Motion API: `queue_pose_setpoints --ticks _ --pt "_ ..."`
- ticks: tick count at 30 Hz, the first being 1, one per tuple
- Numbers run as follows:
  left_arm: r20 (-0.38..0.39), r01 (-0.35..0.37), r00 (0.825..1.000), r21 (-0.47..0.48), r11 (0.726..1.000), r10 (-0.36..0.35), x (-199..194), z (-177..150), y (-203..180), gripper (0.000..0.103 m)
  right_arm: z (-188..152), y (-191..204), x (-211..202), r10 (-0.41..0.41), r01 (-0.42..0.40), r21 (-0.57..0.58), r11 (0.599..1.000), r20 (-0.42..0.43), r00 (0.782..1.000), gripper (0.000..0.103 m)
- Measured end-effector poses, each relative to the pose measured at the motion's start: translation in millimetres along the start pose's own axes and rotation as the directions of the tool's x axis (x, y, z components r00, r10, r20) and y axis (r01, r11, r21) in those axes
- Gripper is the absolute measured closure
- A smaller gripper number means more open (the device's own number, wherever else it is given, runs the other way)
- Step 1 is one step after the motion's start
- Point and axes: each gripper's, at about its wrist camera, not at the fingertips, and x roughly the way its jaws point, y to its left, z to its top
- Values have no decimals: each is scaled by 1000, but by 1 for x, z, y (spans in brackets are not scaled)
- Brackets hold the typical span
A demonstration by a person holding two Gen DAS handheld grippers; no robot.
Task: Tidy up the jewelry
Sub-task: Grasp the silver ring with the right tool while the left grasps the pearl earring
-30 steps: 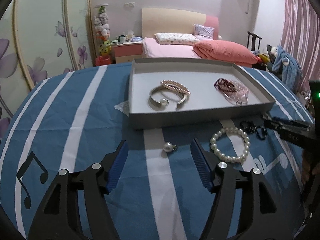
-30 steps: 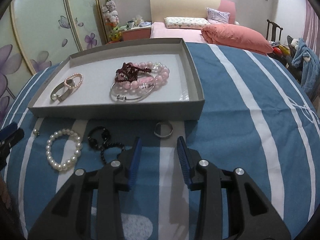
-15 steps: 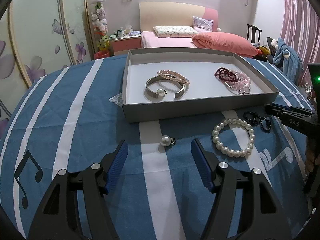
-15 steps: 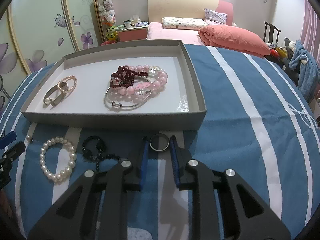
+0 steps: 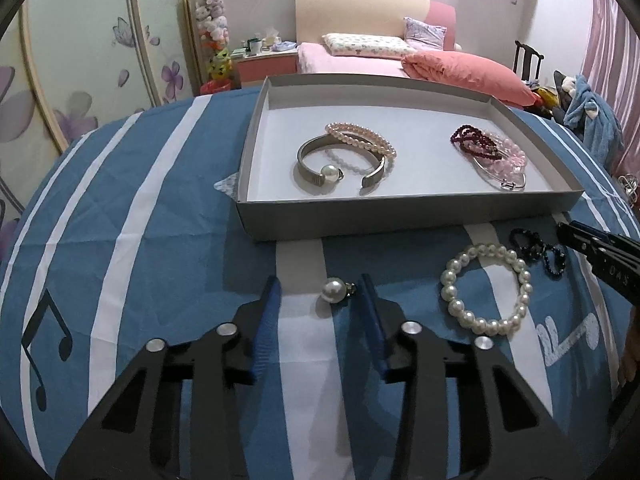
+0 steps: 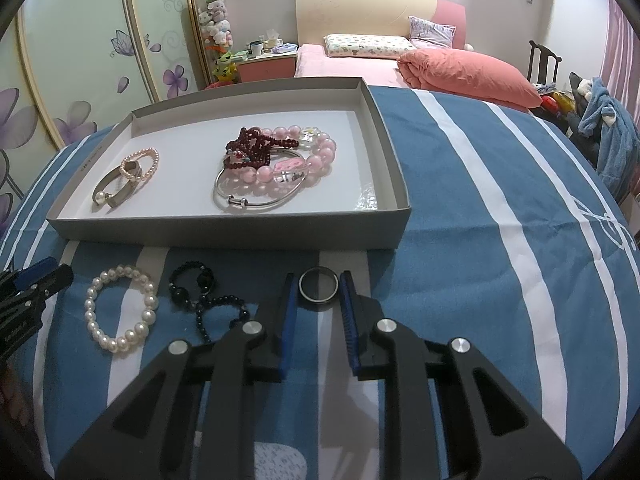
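Bedroom setup, round tabletop (image 5: 168, 208) under a blue striped cloth, loose jewelry lined up along the near wall of the grey tray (image 5: 400, 220), likely staged for pickup

Left to right: left tool (image 5: 318, 294) has just been closing, jaws now narrow around the pearl earring (image 5: 335, 290); right pad close to its metal end, left pad clear, so no grip yet. Next the white pearl bracelet (image 5: 486, 288) and black bead bracelet (image 6: 204, 296), both untouched on the cloth. Right tool (image 6: 319, 289) has closed and holds narrow, pads on either side of the dark ring (image 6: 319, 285), looks pinched

Tray contents: left, metal cuff (image 5: 340, 168) with pearl and pink pearl strands (image 5: 360, 138); right, dark red beads (image 6: 252, 148), pink bead bracelet (image 6: 316, 156), silver bangle (image 6: 256, 196)
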Motion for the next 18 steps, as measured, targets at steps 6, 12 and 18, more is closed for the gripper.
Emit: queue_pose_setpoints --ticks 6,12,18 --pt "-1 -11 1000 7 1000 11 0 0 -1 71 0 0 0 0 0 0 1000 0 1000 81" --pt "1 -14 1000 -2 1000 14 1 2 1 86 0 0 0 0 0 1 1000 0 1000 81" --pt "1 -12 1000 -2 1000 12 0 2 2 86 -1 0 0 -1 1 -1 1000 0 1000 81"
